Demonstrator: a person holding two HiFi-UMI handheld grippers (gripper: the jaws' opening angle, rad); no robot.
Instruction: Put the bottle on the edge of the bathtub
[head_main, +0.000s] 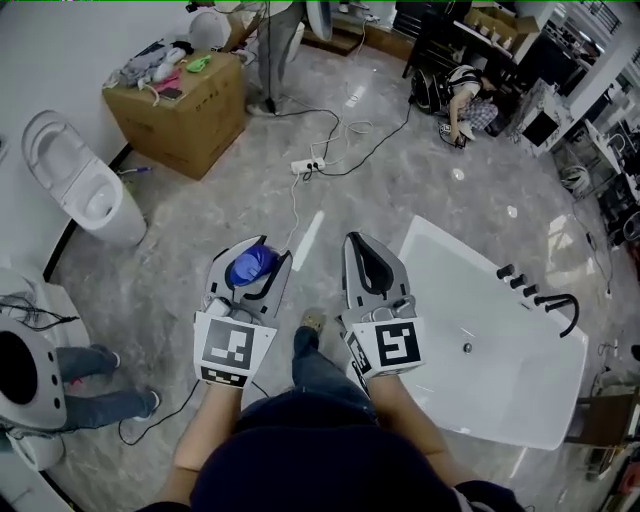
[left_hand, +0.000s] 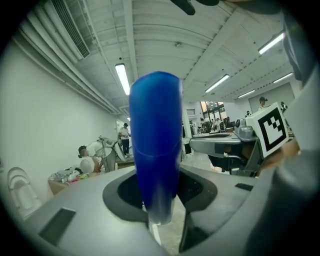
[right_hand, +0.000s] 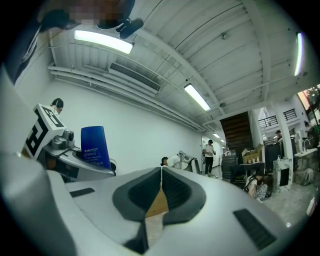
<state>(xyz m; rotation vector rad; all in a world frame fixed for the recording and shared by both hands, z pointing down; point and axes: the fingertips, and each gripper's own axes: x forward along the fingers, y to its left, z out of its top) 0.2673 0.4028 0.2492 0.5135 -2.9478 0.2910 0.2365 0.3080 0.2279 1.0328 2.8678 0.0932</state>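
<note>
- A large workshop room with a glossy grey marble-patterned floor (head_main: 250, 200); cables and a white power strip (head_main: 308, 165) lie across it.
- A white rectangular bathtub (head_main: 520, 390) stands on the floor at the right of the head view, with a black tap set (head_main: 555, 300) on its far rim.
- A white ceramic toilet (head_main: 85, 190) stands by the left wall. Beyond it is a brown cardboard box (head_main: 185, 115) with clutter on top.
- A person in a striped top (head_main: 470, 100) crouches far back at the right, and another person's jeans-clad legs (head_main: 100, 385) show at the lower left.
- The left gripper (head_main: 268, 250) is held out over the floor, left of the bathtub. Its jaws are clamped on a blue plastic bottle (left_hand: 155, 140).
- The bottle stands upright between the dark pads, its narrower pale end down in the gap and its blue body rising well above the jaws.
- The bottle is over open floor and touches no part of the tub. The right gripper lies between it and the tub's near corner.
- The right gripper (head_main: 353, 240) is held level beside the left one. Its jaws are closed together with nothing in them; only floor shows through the small gap behind the tips.
- From the right gripper view the bottle shows as a flat-topped blue shape with white print, seated in the left gripper.
</note>
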